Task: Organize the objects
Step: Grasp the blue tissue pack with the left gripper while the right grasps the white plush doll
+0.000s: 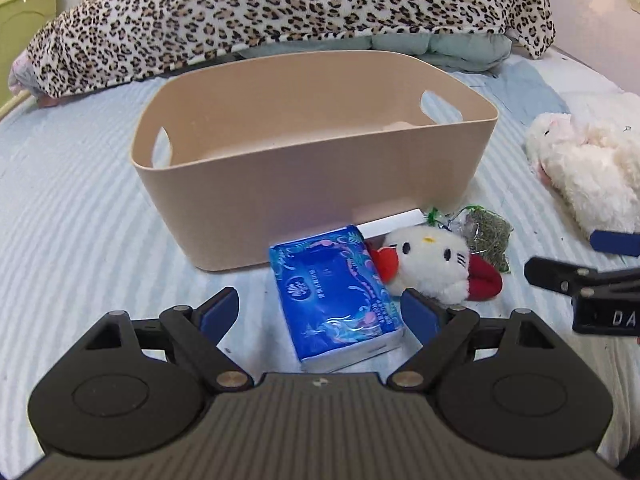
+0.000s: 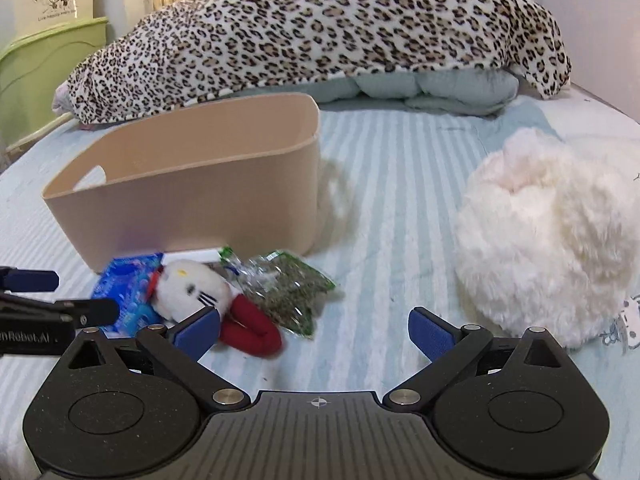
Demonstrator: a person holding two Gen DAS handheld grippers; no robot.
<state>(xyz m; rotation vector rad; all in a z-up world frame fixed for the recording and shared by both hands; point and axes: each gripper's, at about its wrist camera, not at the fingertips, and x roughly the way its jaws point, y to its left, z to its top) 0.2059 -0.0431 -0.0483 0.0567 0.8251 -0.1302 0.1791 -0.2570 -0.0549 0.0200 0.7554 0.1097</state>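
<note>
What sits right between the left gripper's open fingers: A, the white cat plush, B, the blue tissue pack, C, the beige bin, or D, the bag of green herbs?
B: the blue tissue pack lies on the bed between the open left gripper fingers.

The left wrist camera sat low over the bed (image 1: 60,216), looking forward along its own left gripper (image 1: 320,312) at the beige basket (image 1: 304,184), which filled the middle of the frame from close by. The right wrist camera looked the same way from a spot further right, so the basket (image 2: 208,204) fell to centre left. Both views shared the basket, the leopard blanket (image 1: 280,12) (image 2: 320,28) across the top, and the small pile in front. Each caught the other gripper at its edge: right gripper (image 1: 588,264) at right, left gripper (image 2: 52,296) at left.
</note>
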